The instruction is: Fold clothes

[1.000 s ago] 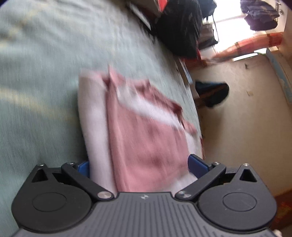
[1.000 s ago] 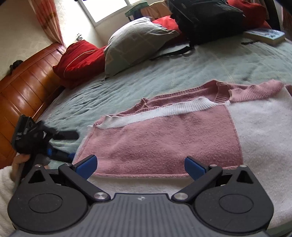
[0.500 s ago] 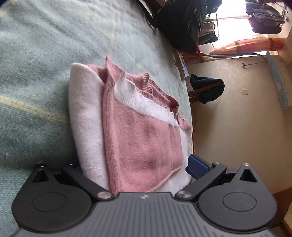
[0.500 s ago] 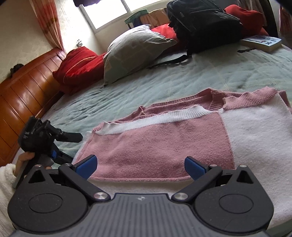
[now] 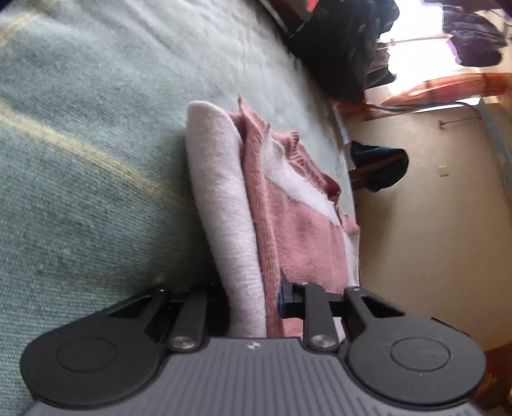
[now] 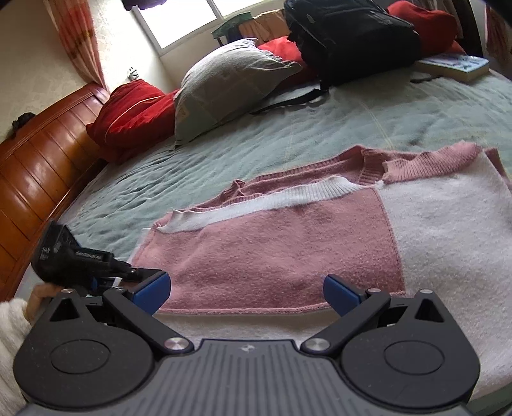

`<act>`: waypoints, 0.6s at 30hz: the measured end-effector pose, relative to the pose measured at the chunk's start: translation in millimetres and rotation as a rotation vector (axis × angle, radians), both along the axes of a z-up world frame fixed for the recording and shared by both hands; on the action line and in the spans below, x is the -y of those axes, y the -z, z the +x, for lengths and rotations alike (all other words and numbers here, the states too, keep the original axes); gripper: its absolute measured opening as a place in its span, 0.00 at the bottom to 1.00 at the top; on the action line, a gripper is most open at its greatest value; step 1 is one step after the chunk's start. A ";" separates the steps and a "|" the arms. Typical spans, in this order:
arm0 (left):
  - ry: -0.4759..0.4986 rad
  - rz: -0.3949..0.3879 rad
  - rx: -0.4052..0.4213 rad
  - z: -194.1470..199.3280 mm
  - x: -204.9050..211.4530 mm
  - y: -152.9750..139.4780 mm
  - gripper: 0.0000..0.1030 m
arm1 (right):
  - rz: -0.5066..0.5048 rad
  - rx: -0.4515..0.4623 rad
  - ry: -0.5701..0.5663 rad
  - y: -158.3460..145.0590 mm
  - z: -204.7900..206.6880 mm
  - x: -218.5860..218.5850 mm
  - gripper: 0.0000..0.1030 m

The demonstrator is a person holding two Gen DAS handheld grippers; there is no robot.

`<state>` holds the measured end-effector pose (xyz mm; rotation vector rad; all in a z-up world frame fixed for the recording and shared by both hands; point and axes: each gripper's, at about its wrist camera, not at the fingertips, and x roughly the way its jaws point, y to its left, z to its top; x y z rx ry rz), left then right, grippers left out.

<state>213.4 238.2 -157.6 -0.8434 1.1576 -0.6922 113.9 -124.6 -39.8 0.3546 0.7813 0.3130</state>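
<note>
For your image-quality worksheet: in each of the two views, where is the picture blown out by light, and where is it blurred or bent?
Left wrist view: the window is blown out white, the far bedspread smears with blur. Right wrist view: the window glares, the wooden headboard curves with fisheye distortion, and the sweater stays sharp.

black tool (image 6: 244, 296), blue pads (image 6: 152, 288)

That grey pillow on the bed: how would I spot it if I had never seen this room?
Look to the wooden headboard end of the green bed. There, the grey pillow leans between a red cushion and a black backpack, the only pale, dull-coloured thing among them.
</note>
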 end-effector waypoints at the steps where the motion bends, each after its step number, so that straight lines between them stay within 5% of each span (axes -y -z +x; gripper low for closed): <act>1: 0.002 0.016 0.015 -1.6 1.4 -2.3 0.23 | -0.003 -0.002 -0.001 0.9 0.5 -0.2 1.00; 18: 0.001 0.065 0.043 -11.0 1.4 -11.2 0.23 | 0.073 -0.007 -0.075 14.2 34.8 -9.6 1.00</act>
